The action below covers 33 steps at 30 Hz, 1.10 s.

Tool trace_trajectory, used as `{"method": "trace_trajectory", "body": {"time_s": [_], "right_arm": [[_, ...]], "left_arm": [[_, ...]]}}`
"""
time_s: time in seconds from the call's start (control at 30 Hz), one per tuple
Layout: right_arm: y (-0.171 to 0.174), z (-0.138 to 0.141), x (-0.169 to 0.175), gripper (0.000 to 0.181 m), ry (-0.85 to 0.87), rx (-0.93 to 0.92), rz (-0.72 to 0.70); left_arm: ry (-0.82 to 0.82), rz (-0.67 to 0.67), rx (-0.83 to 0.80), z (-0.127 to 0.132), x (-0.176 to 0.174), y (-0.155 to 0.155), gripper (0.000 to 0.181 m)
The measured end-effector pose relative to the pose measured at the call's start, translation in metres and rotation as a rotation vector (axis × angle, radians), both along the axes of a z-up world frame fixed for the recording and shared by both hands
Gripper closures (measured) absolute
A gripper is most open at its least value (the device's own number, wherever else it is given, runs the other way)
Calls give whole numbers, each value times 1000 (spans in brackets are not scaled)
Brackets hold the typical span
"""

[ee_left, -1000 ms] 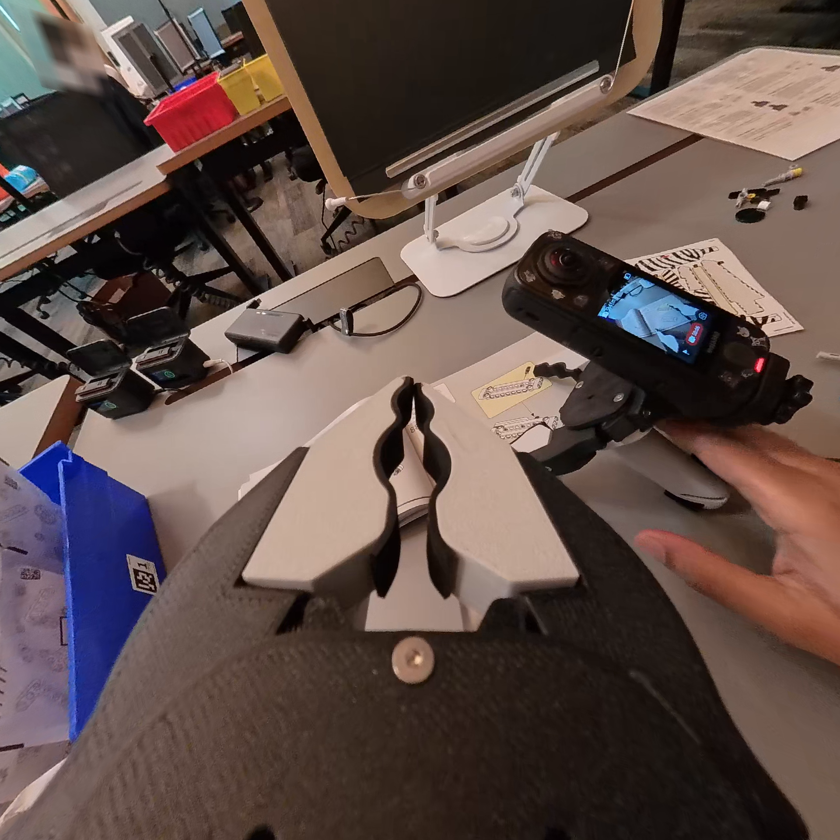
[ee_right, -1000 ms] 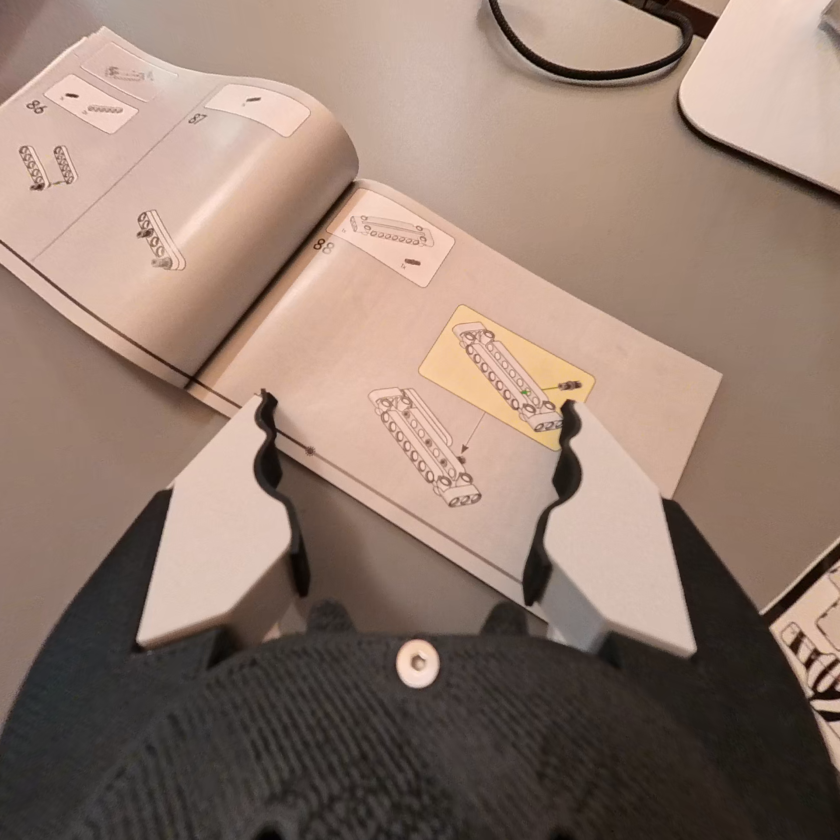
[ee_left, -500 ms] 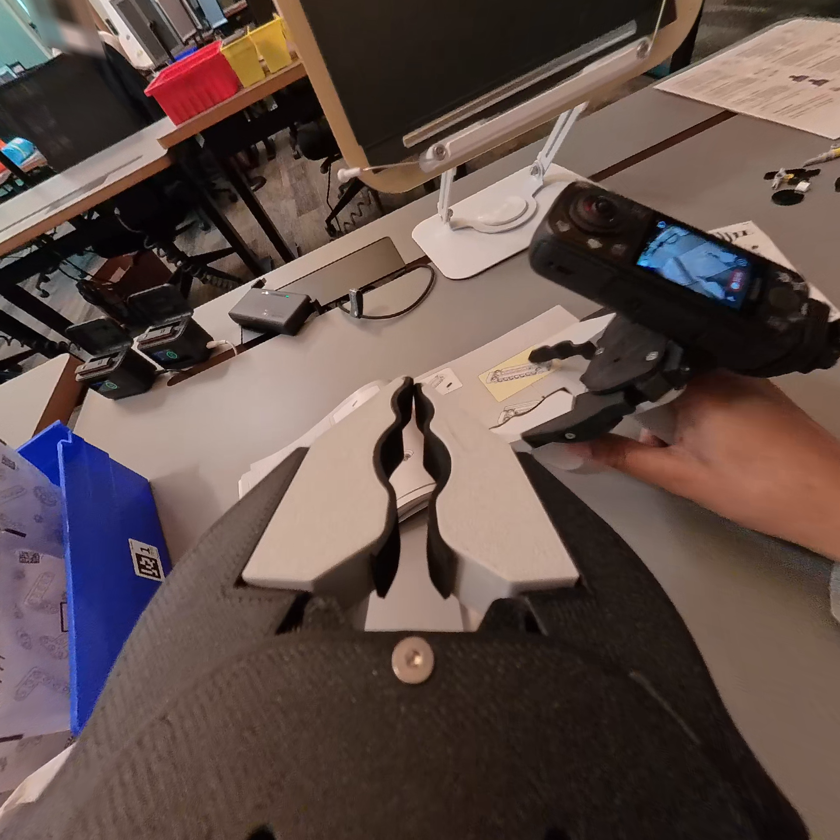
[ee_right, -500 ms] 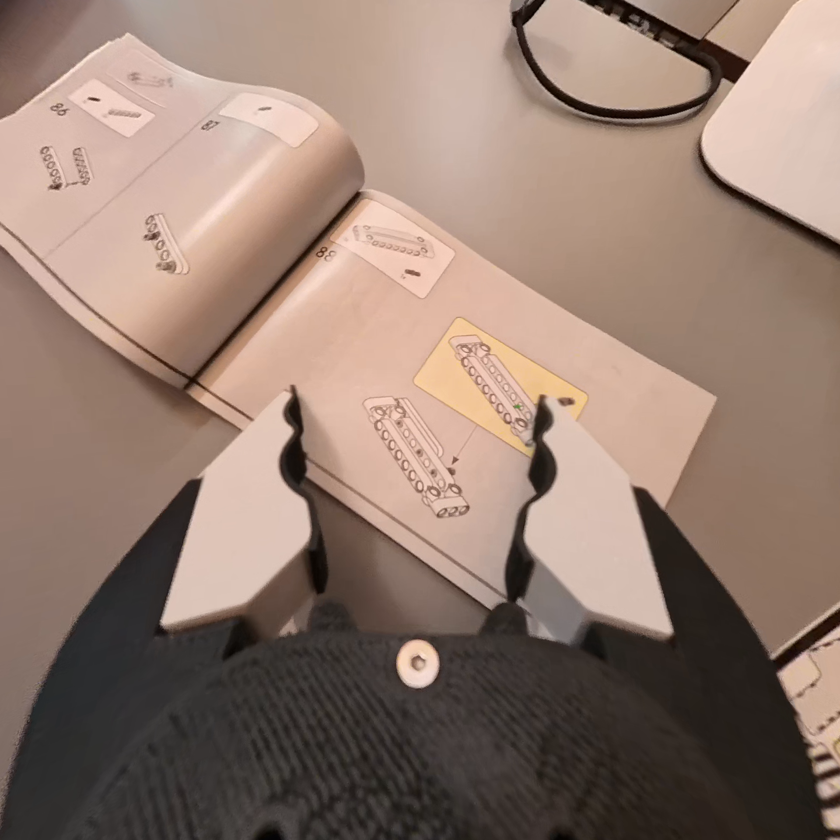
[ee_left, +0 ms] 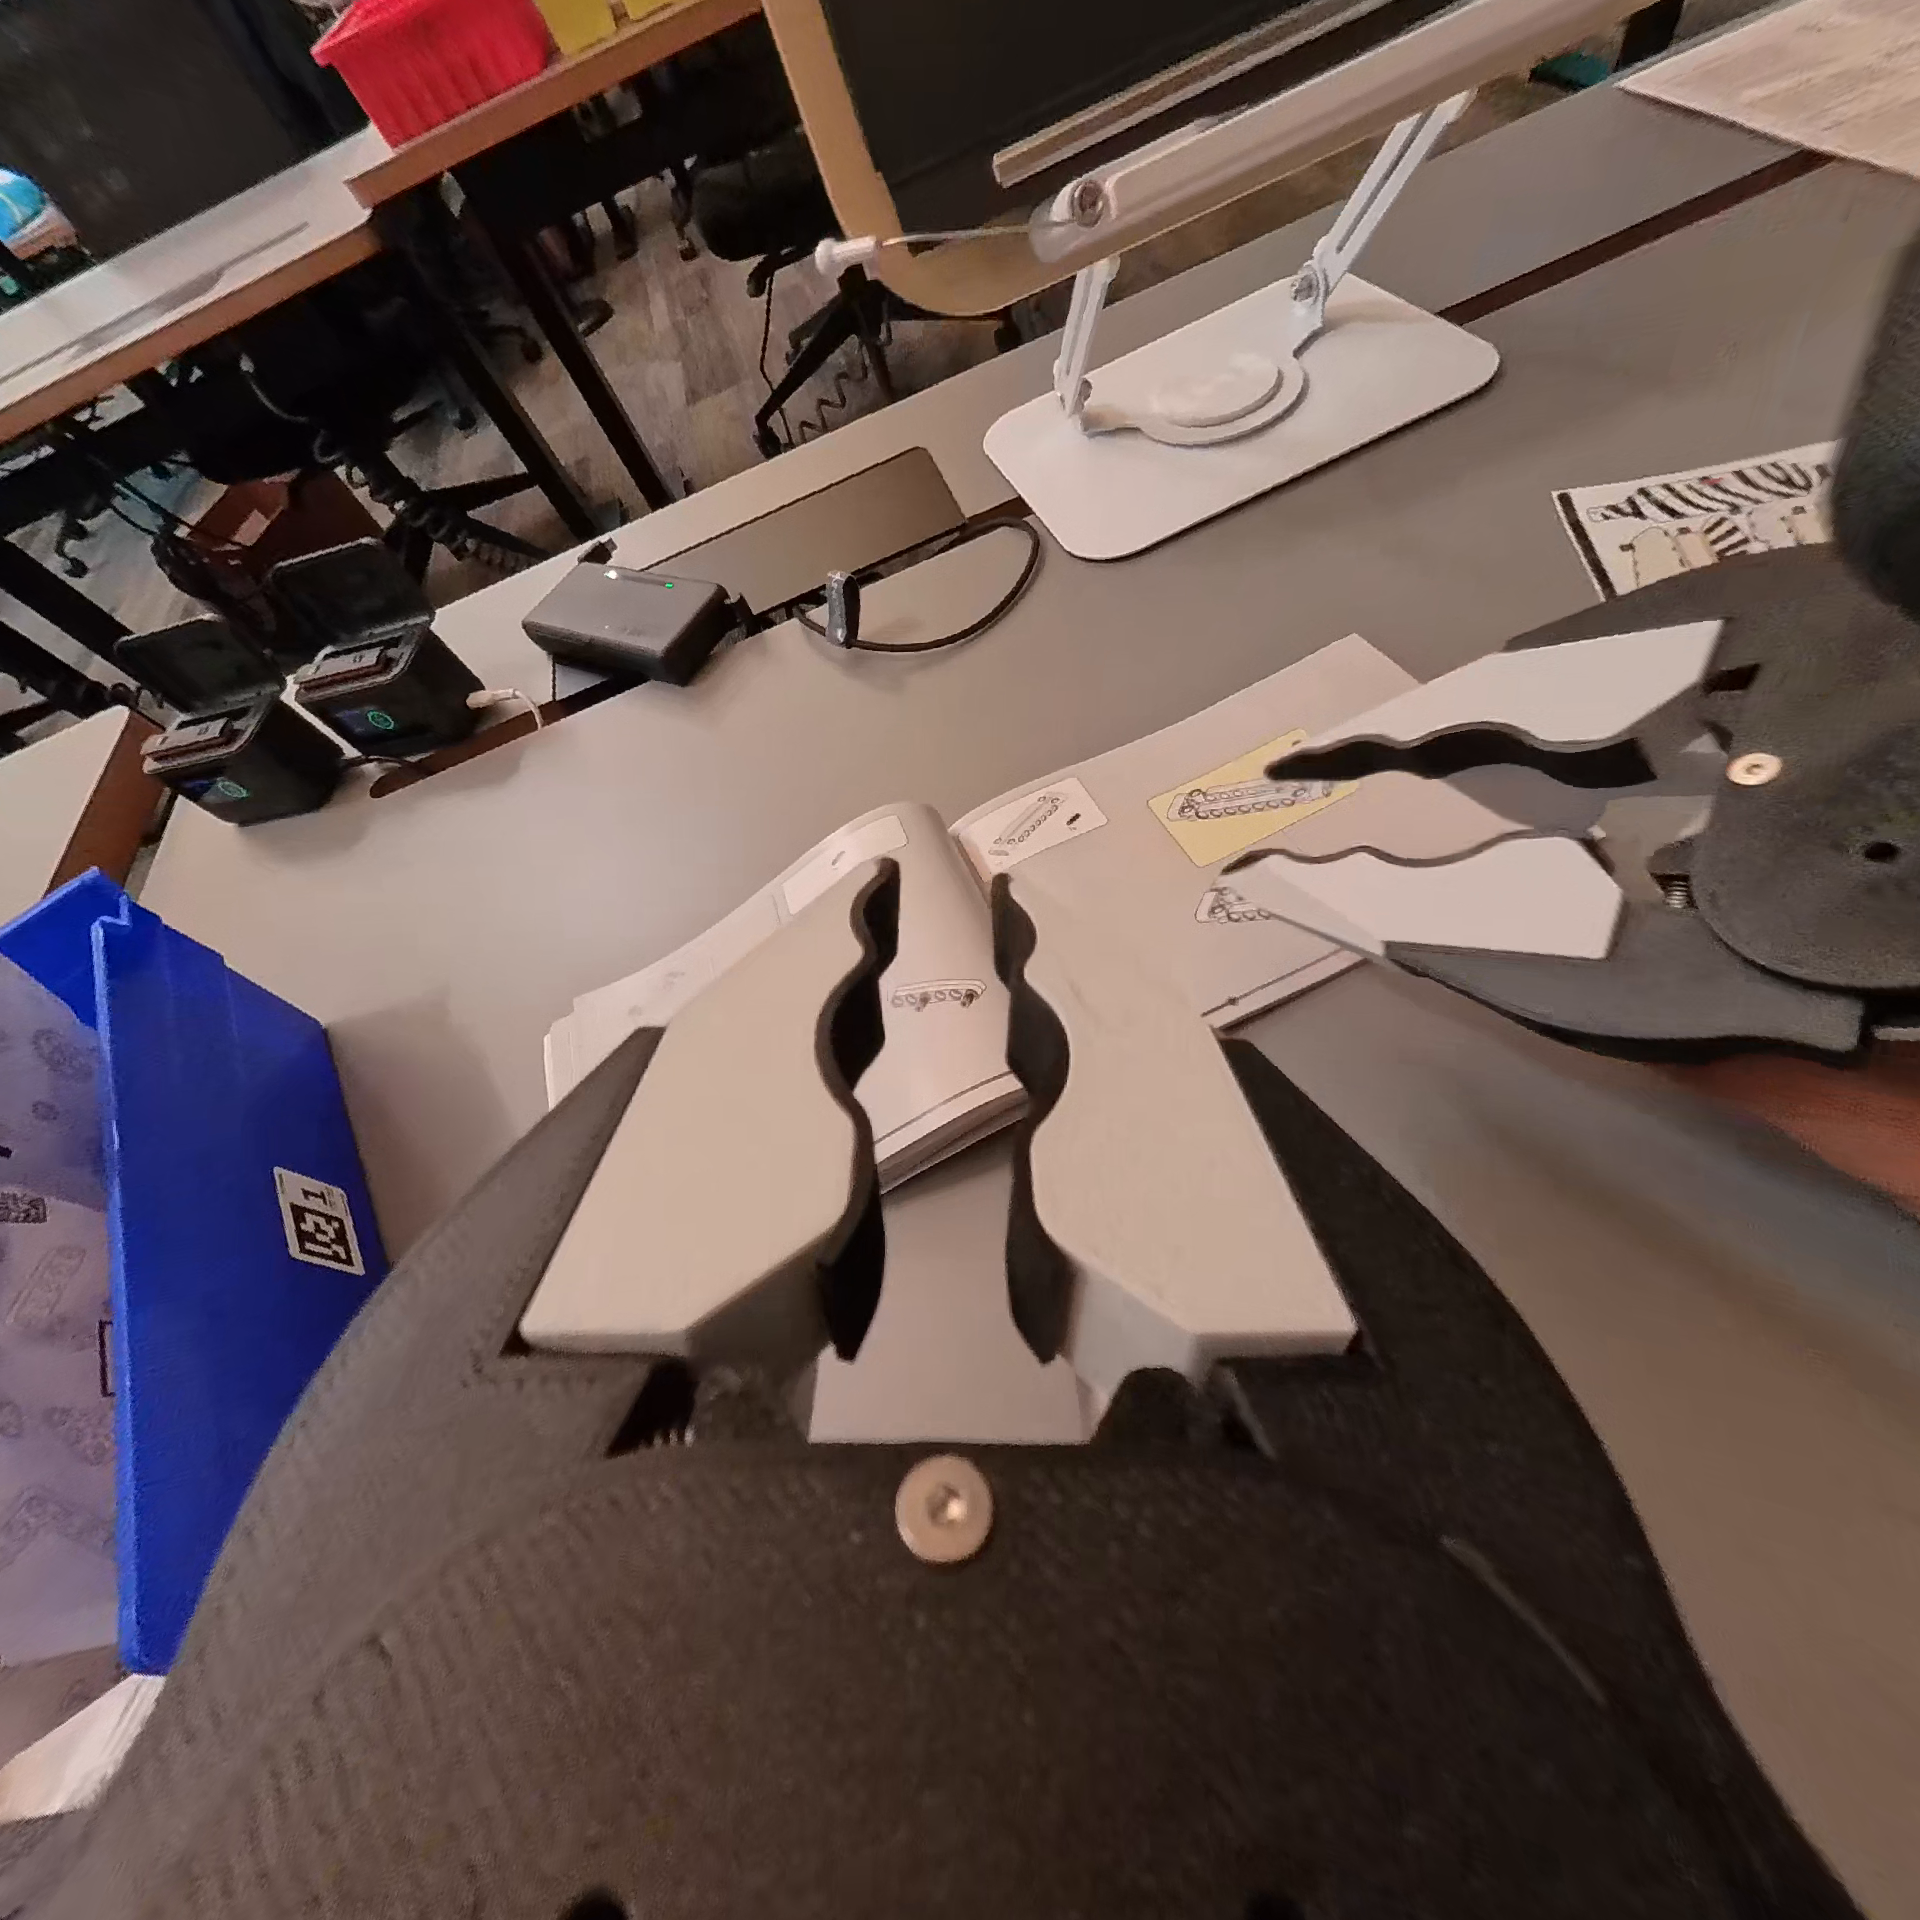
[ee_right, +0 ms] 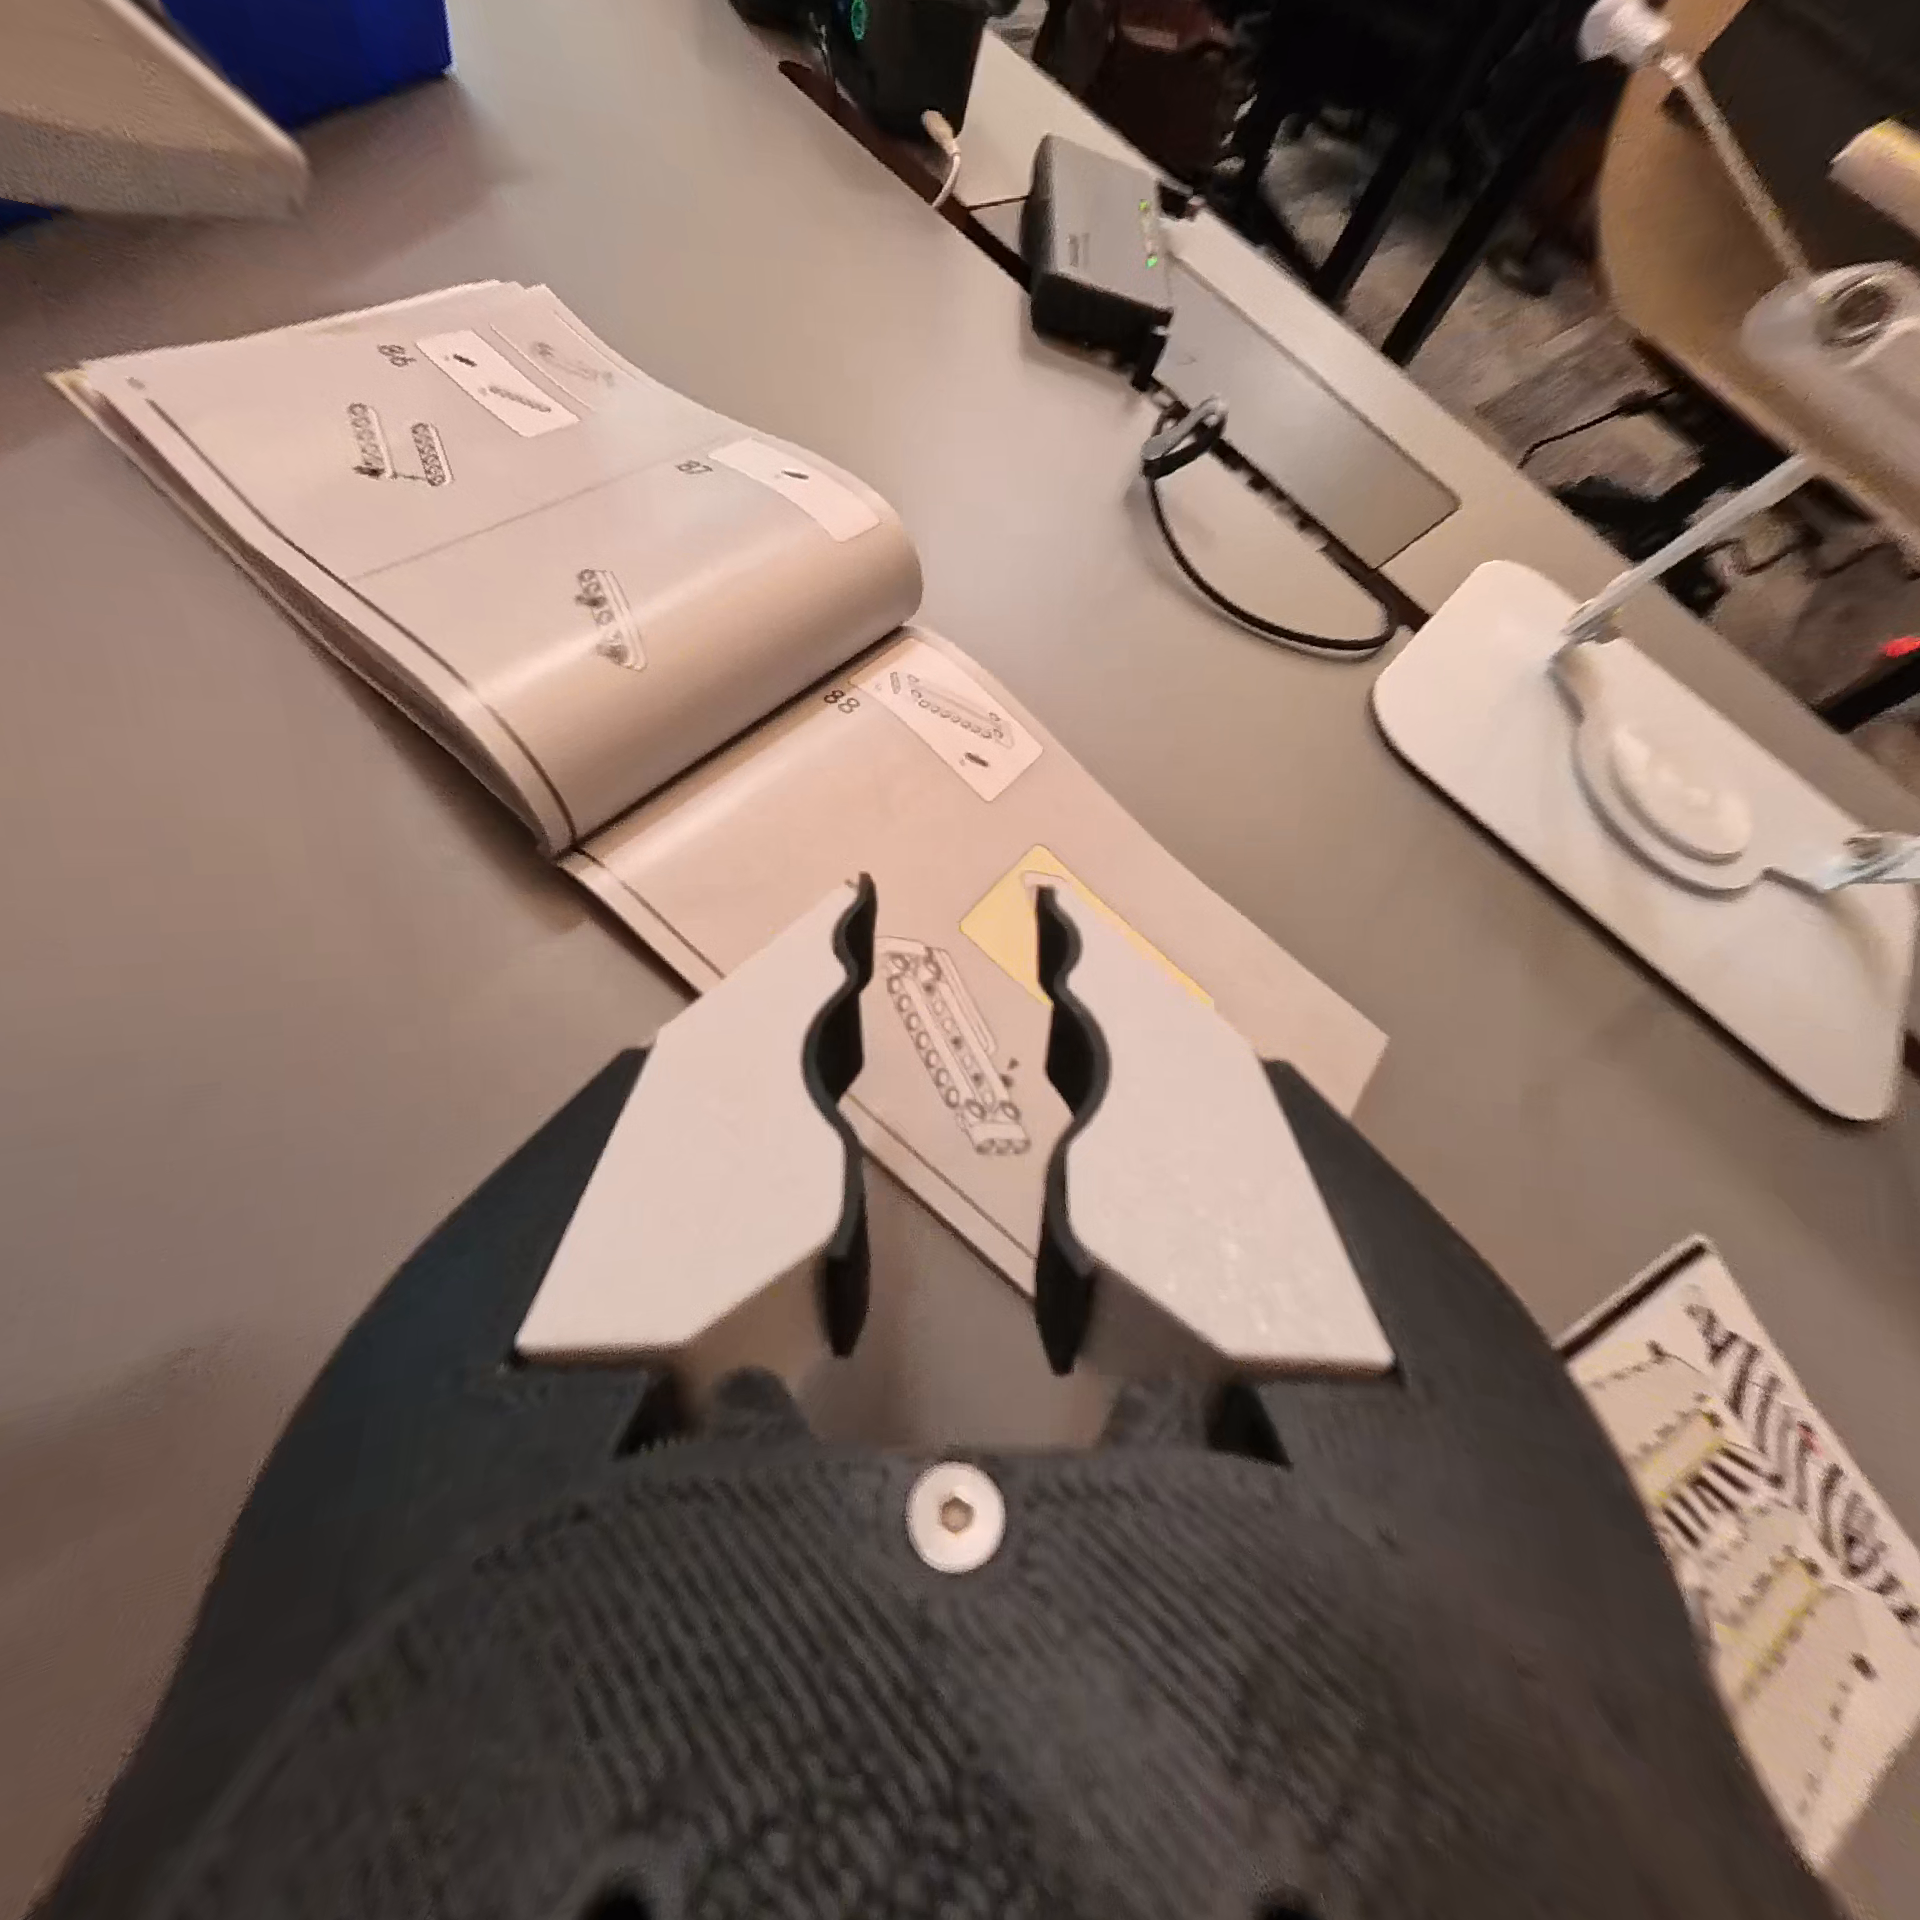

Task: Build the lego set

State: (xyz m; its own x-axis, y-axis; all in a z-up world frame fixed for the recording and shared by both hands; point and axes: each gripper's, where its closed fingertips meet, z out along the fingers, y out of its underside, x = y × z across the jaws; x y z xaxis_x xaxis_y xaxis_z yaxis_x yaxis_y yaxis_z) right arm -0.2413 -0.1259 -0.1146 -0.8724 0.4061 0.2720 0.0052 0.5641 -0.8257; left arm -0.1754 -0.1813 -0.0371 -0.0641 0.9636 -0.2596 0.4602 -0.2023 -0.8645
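Gripper check: your left gripper [ee_left: 943,894] and right gripper [ee_right: 951,899] both hover over the open instruction booklet [ee_right: 582,582] on the counter [ee_right: 260,935], jaws slightly spread, pinching nothing. No assembled lego shows in either view (bricks may sit in the blue bin [ee_left: 208,1195], contents hidden). You look to be at the consult-the-page stage; picking parts and building are all left.
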Motion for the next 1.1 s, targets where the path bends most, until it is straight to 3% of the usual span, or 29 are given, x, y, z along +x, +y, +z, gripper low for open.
{"method": "trace_trajectory", "body": {"time_s": [0.03, 0.1, 0.17, 0.27, 0.37, 0.7, 0.93, 1.03, 1.1], "right_arm": [[2, 3, -1, 153, 41, -6, -11], [5, 11, -6, 151, 134, -28, -39], [4, 19, -4, 147, 183, -66, -42], [-4, 26, 8, 145, 132, -155, -3], [-7, 32, 17, 158, 41, -246, 29], [-11, 22, 24, 145, -54, -269, 81], [-14, 16, 27, 144, -44, -243, 94], [-16, 13, 29, 144, -72, -247, 104], [-17, 11, 31, 144, -90, -248, 110]], "left_arm": [[-5, -1, 4, -1, 0, -1, 162], [-21, -7, 21, -5, 0, -1, 155], [-45, 1, 50, -12, 0, -4, 130], [-82, 38, 70, -26, -2, -16, 93], [-114, 72, 54, -35, 0, -28, 82], [-86, 120, 113, -34, 8, -55, 84], [78, 370, 140, 8, 65, -144, 91], [212, 458, 230, 28, 101, -180, 104], [247, 476, 287, 30, 120, -197, 125]]}}
